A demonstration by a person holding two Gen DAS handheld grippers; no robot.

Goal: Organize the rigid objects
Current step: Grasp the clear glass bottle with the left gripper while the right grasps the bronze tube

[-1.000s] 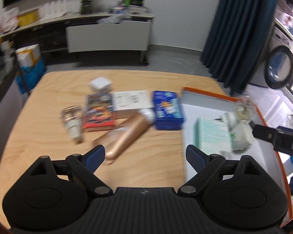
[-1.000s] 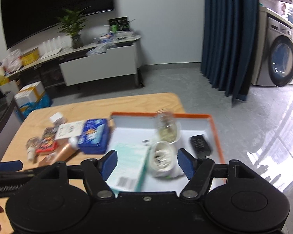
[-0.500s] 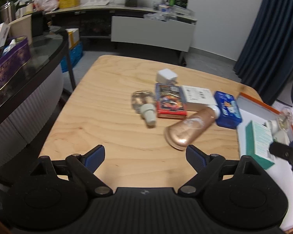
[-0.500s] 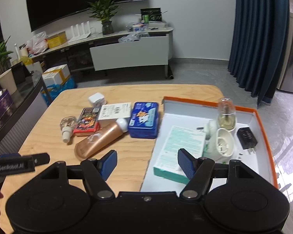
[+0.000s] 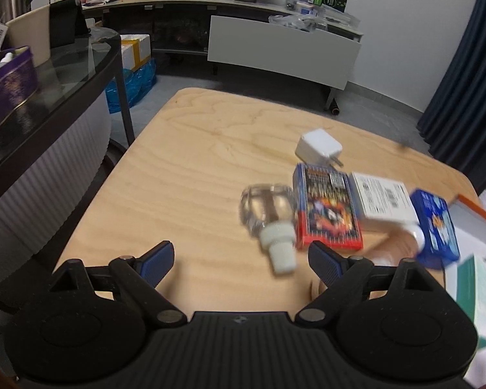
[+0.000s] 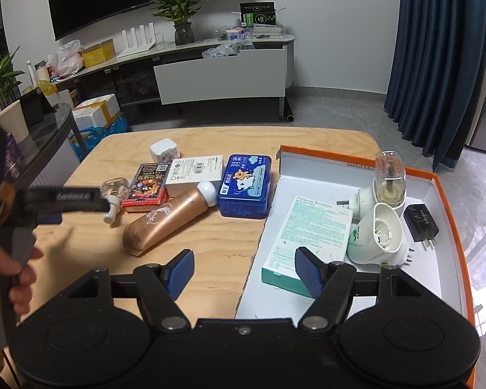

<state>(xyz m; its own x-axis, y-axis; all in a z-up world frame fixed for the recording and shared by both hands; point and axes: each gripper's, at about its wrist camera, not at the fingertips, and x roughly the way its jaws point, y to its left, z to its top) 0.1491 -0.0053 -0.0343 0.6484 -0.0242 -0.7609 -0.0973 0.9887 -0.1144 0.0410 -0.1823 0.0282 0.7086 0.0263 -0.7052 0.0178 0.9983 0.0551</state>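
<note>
Both hand-held grippers, left [image 5: 239, 261] and right [image 6: 243, 267], are held open and empty. The left is aimed near the bottle [image 5: 269, 214], judged the next pick for the box [image 6: 450, 191].

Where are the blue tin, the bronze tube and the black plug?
blue tin [image 6: 245, 185], right wrist view, middle of its lid.
bronze tube [image 6: 165, 218], right wrist view, middle of its body.
black plug [image 6: 420, 222], right wrist view, its top face, inside the orange-edged box.
</note>
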